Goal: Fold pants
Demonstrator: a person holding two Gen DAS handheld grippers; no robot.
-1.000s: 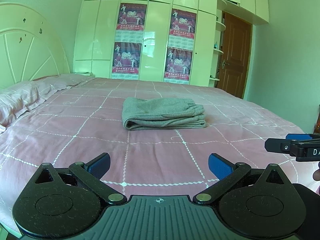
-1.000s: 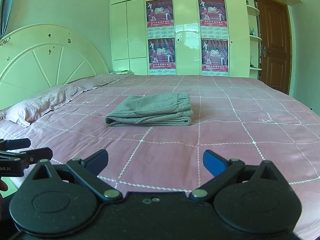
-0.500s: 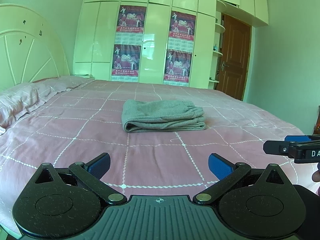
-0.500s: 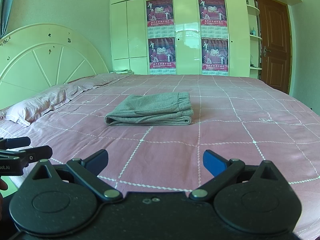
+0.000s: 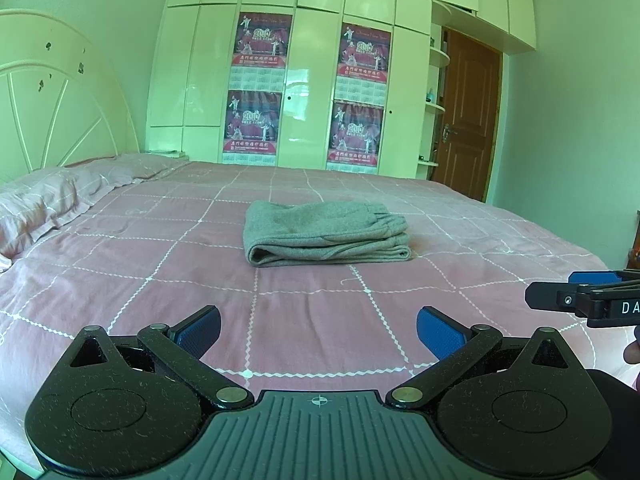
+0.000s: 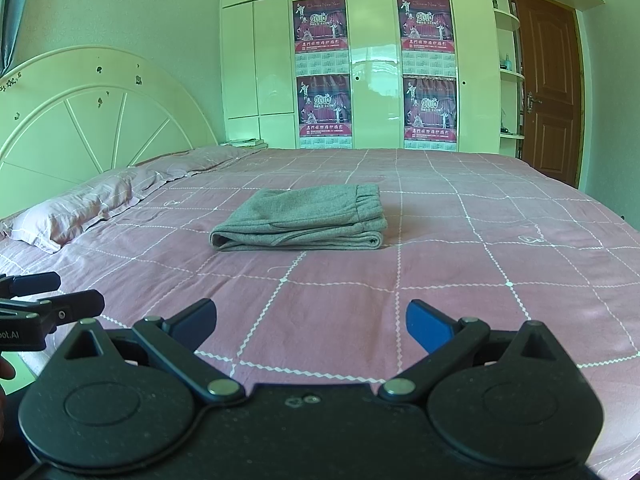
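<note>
Grey pants (image 5: 324, 233) lie folded into a compact stack in the middle of the pink checked bed (image 5: 160, 272), waistband at the right end. In the right wrist view the same pants (image 6: 304, 218) sit ahead and slightly left. My left gripper (image 5: 319, 330) is open over the near part of the bed, well short of the pants, nothing between its blue pads. My right gripper (image 6: 308, 322) is likewise open and holds nothing. Each gripper shows at the edge of the other's view: right gripper (image 5: 576, 298), left gripper (image 6: 44, 300).
Pink pillows (image 5: 44, 204) lie at the left by the white headboard (image 6: 92, 120). A white wardrobe (image 5: 312, 80) with posters stands behind the bed, a brown door (image 5: 468, 120) to its right. A fingertip (image 5: 632, 350) shows at the right edge.
The left wrist view has tilted slightly upward, so the pants and bed sit lower in the frame. The right gripper and the pants have not visibly moved.
</note>
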